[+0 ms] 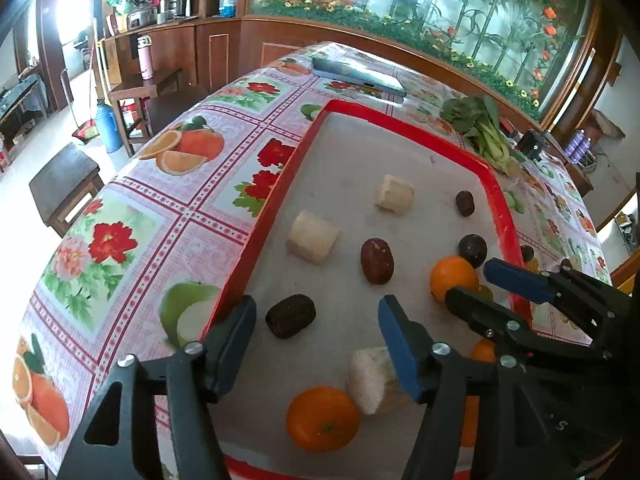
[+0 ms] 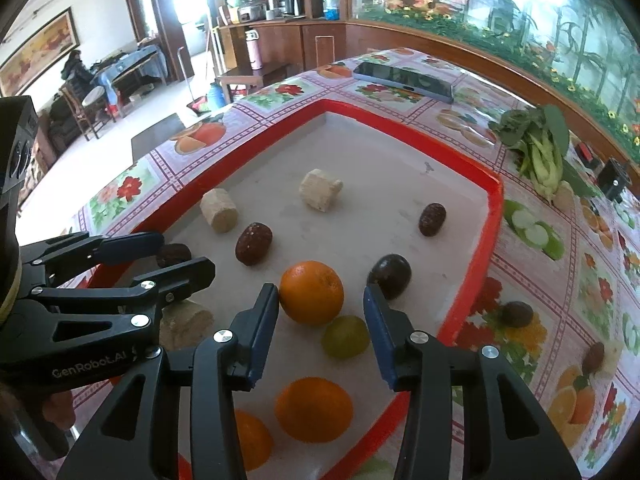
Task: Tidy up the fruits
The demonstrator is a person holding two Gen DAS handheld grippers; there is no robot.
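Note:
A red-rimmed tray (image 1: 276,200) (image 2: 486,240) holds oranges, dark dates, pale cut chunks, a dark plum (image 2: 390,274) and a green grape (image 2: 346,336). My left gripper (image 1: 316,312) (image 2: 178,254) stands open at the tray's near left, with a dark date (image 1: 291,316) (image 2: 173,255) lying between its fingers, unpressed. A pale chunk (image 1: 366,380) and an orange (image 1: 322,418) lie just below it. My right gripper (image 2: 320,296) (image 1: 478,280) is open around an orange (image 2: 311,292) (image 1: 454,280); the left pad is at its edge, the right pad clear of it.
A phone (image 2: 404,80) lies on the flowered tablecloth behind the tray, and leafy greens (image 2: 540,148) at the right back. A dark fruit (image 2: 517,314) and another small one (image 2: 594,356) sit on the cloth right of the tray. The table drops off at the left.

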